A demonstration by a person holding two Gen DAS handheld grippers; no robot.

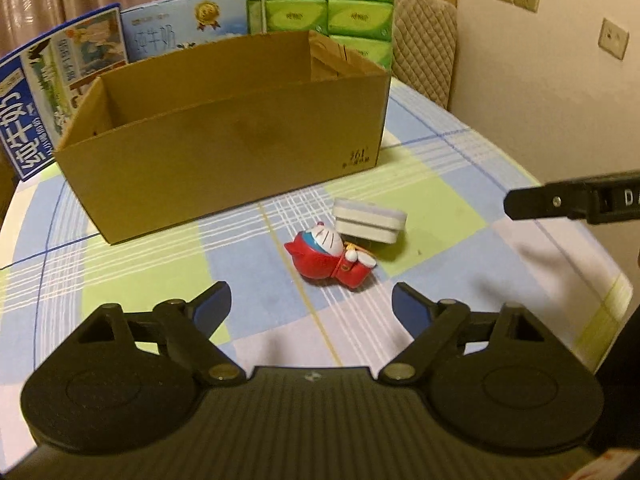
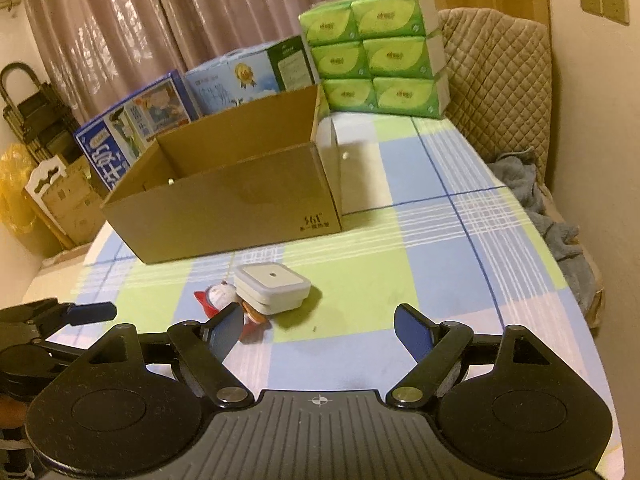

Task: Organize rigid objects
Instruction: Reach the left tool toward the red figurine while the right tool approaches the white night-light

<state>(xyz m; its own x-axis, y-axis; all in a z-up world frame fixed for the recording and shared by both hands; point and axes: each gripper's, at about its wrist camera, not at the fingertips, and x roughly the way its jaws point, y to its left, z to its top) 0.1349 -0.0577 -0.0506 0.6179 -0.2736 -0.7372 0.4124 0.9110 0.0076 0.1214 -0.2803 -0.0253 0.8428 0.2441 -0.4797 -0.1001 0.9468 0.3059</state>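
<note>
A red and blue cat figurine (image 1: 330, 256) lies on its side on the checked tablecloth, touching a white square lidded container (image 1: 370, 219). Both lie just in front of an open cardboard box (image 1: 224, 160). My left gripper (image 1: 310, 302) hovers close before the figurine, open, with nothing between its blue pads. In the right wrist view the white container (image 2: 274, 286) partly hides the figurine (image 2: 218, 298). My right gripper (image 2: 320, 328) stands open with nothing in it, a little short and to the right of both. One finger of the right gripper (image 1: 560, 202) shows at the left view's right edge.
Behind the cardboard box (image 2: 240, 200) stand blue milk cartons (image 2: 132, 136) and a stack of green tissue packs (image 2: 376, 56). A quilted chair back (image 2: 496, 80) and a grey cloth (image 2: 532, 196) lie beyond the table's right edge. The left gripper's finger (image 2: 86, 314) enters at left.
</note>
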